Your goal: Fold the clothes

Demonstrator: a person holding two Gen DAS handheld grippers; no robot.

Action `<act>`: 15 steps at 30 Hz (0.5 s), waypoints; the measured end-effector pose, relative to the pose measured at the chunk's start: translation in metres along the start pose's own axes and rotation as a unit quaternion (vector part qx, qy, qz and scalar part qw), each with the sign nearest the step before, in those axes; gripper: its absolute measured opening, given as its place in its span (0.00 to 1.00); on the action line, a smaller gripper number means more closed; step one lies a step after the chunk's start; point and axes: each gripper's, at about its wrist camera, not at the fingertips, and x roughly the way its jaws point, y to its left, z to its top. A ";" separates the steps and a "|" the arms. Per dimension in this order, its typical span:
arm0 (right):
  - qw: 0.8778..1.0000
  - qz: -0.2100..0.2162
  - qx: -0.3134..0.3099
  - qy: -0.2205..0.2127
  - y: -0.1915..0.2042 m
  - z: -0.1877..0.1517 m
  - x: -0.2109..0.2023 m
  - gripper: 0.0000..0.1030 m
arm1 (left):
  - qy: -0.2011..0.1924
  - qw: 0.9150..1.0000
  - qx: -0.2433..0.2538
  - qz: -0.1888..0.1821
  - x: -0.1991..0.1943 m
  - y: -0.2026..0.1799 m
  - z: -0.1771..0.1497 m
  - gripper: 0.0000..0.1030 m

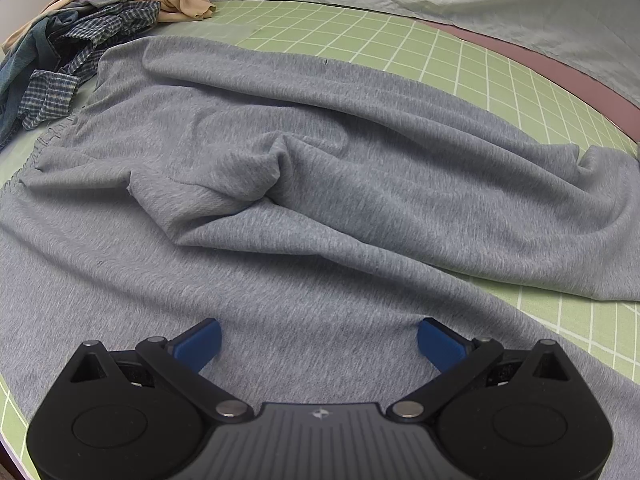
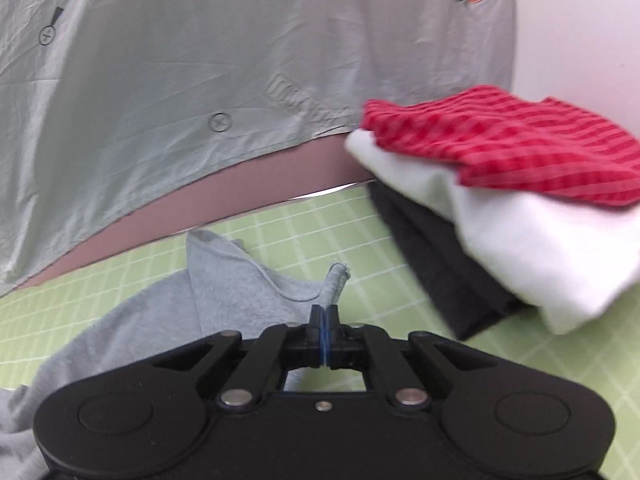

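**Grey garment on green mat — one gripper spread, one clamped**

Grey garment (image 1: pixel 320 184): knit fabric, spread rumpled over the green grid mat (image 1: pixel 500 76), with long folds running across its middle. It fills most of the left wrist view and lies directly under and ahead of the left gripper (image 1: pixel 319 340).

Left gripper: blue-padded fingers (image 1: pixel 200 342) wide apart, poised over the near part of the cloth, nothing between them.

Right gripper (image 2: pixel 325 314): jaws pressed together on an edge of the grey garment (image 2: pixel 240 280) — a hemmed corner sticks up just beyond the tips.

Unfolded pile (image 1: pixel 76 40): checked, denim-blue and tan items, at the garment's far left corner.

Folded stack (image 2: pixel 520 216): red striped on white on dark, to the right of the right gripper.

Pale sheet (image 2: pixel 160 80): hanging backdrop behind the mat, printed with small marks.
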 end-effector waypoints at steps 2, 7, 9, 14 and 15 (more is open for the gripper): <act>0.999 -0.040 -0.005 0.007 -0.015 -0.008 -0.011 0.00 | 0.000 1.000 0.000 0.000 0.000 0.000 0.000 1.00; 0.995 -0.079 -0.004 0.062 -0.043 -0.039 -0.013 0.01 | 0.000 1.000 0.001 -0.001 0.000 0.001 0.000 1.00; 0.994 -0.085 -0.004 0.073 -0.046 -0.047 -0.014 0.01 | -0.001 1.000 0.001 -0.001 0.000 0.002 0.000 1.00; 0.989 -0.122 -0.029 0.080 -0.042 -0.057 -0.018 0.12 | 0.009 1.000 -0.001 -0.007 0.000 0.006 0.004 1.00; 0.989 -0.122 -0.030 0.076 -0.039 -0.057 -0.020 0.18 | 0.010 1.000 -0.006 -0.013 -0.002 0.009 0.005 1.00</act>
